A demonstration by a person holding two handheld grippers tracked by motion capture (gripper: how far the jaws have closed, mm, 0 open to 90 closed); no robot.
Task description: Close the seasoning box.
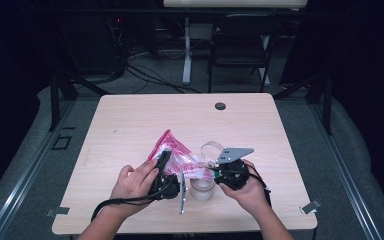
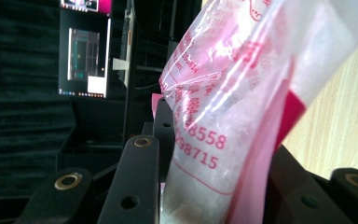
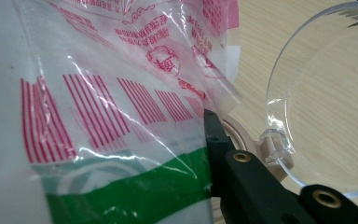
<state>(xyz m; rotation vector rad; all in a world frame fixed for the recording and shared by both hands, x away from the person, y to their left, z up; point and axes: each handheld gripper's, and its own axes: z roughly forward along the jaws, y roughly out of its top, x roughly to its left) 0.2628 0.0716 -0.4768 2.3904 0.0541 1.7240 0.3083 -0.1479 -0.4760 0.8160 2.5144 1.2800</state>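
Two grippers clamp one bag (image 1: 176, 155): the left gripper (image 1: 163, 161) pinches its pink end, the right gripper (image 1: 214, 175) its green-striped end. The bag hangs just above a jar (image 1: 202, 189), whose clear lid (image 1: 211, 149) stands open, on the table (image 1: 130, 120).

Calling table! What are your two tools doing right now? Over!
Left tool and right tool both clamp the pink bag. Open clear jar underneath. Nothing blocking.

– Where is free room left on the table (image 1: 130, 115)?
– The far half and both side edges are left open.
– What is blocked?
– The near middle is taken by the bag (image 1: 172, 150), jar (image 1: 202, 189) and raised lid (image 1: 211, 148).
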